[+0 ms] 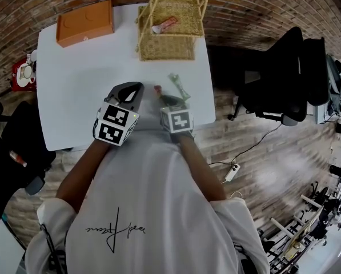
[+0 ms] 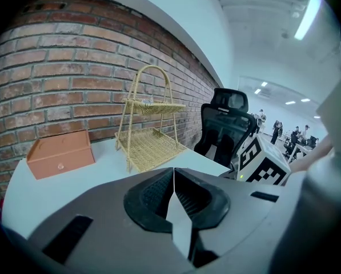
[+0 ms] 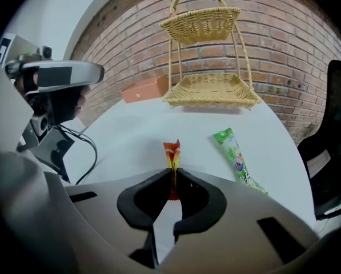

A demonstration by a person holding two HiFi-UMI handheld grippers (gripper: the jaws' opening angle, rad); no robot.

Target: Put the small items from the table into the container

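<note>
The left tongs (image 2: 173, 174) were shut with nothing between them, hanging over the near part of the desk (image 1: 79, 90), left of centre in the head view. The right tongs (image 3: 173, 173) were closed on the lower end of a thin red sachet (image 3: 172, 152), most of which stuck out beyond the tips, apparently still lying on the desk.

The chief risk seemed to be that narrow pinch. With so little of the sachet between the pads, it could slide free or swing on the way to the two-tier wicker basket (image 1: 165, 49) at the upper centre of the head view. The hold probably needed confirming before any lift. A sweep to the right could also brush the green sachet (image 3: 237, 158) lying just right of the red one. It sat near the desk's right edge and might be pushed over it.

The orange box (image 1: 84, 23) stood at the upper left, well clear. The bare desk between the tongs and the basket gave an open path. One packet (image 1: 167, 23) already lay in the basket's upper tier, and its arched handle would have to be passed under or around. The tongs worked close to the desk's near edge, and an office chair (image 1: 273, 79) stood off to the right.
</note>
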